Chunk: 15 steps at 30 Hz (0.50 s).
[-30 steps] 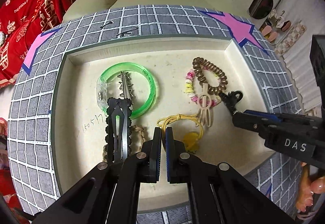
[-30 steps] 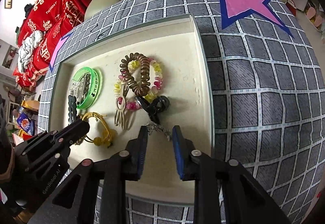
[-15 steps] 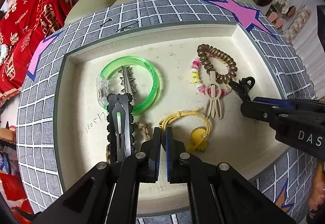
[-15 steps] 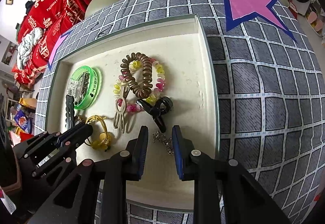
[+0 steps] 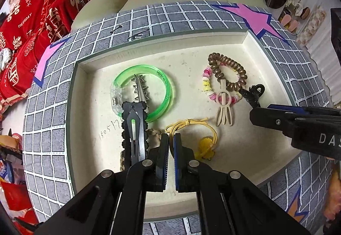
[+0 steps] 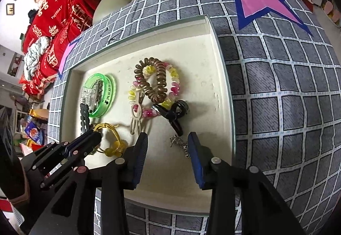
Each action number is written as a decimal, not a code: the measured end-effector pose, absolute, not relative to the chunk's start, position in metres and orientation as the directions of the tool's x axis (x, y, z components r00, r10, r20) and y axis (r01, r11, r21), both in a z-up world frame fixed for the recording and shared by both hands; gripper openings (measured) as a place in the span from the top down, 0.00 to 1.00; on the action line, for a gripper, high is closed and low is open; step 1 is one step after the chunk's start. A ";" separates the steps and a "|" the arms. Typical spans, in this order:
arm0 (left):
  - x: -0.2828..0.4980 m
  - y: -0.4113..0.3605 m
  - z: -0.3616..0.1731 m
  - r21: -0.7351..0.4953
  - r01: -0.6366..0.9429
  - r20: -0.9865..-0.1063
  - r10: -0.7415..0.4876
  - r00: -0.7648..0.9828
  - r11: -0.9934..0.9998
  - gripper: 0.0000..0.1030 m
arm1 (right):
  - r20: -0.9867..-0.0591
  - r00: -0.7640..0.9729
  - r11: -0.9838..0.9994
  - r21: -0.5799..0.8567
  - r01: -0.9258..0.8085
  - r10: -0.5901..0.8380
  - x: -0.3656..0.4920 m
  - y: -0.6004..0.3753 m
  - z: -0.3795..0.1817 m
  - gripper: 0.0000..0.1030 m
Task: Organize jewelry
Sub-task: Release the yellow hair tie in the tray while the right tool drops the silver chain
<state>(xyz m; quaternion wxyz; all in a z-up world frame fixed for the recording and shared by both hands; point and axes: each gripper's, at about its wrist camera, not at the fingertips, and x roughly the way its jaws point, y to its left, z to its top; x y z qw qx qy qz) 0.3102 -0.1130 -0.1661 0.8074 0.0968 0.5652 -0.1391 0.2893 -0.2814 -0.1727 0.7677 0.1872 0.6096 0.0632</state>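
Down on the cream tray (image 6: 217,77) the right gripper (image 6: 168,143) has just been spreading its jaws over a tiny silver chain (image 6: 180,145), pads not touching it. The black claw clip (image 6: 170,112) sits so close it might get snagged too. Left gripper (image 5: 171,141) is pinched shut, empty, by the yellow hair tie (image 5: 204,141). Only the right wrist view shows that chain.

Glossy translucent green plastic bangle (image 5: 141,91) lies on a matt cream tray (image 5: 245,145) beside a dull metal chain (image 6: 180,145).
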 end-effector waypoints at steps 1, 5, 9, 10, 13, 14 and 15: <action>0.310 -0.112 -0.166 -0.002 0.332 -0.939 -0.116 0.323 0.943 0.88 | -0.909 0.253 0.918 0.371 0.136 0.330 0.289 -0.282 -0.171 0.59; 0.310 -0.110 -0.164 -0.022 0.335 -0.936 -0.137 0.324 0.942 0.88 | -0.889 0.275 0.894 0.418 0.163 0.366 0.290 -0.286 -0.166 0.59; 0.310 -0.109 -0.163 -0.033 0.330 -0.936 -0.145 0.321 0.943 0.88 | -0.882 0.289 0.888 0.428 0.168 0.371 0.291 -0.285 -0.160 0.59; 0.310 -0.109 -0.164 -0.036 0.327 -0.937 -0.146 0.318 0.944 0.88 | -0.883 0.291 0.889 0.426 0.167 0.369 0.290 -0.285 -0.159 0.59; 0.310 -0.107 -0.164 -0.038 0.321 -0.937 -0.145 0.318 0.946 0.88 | -0.882 0.295 0.886 0.429 0.175 0.368 0.289 -0.286 -0.158 0.59; 0.310 -0.106 -0.164 -0.040 0.320 -0.937 -0.147 0.318 0.947 0.88 | -0.880 0.296 0.884 0.432 0.177 0.371 0.289 -0.286 -0.157 0.59; 0.310 -0.106 -0.164 -0.043 0.320 -0.936 -0.150 0.319 0.947 0.88 | -0.879 0.299 0.884 0.433 0.176 0.371 0.289 -0.287 -0.157 0.59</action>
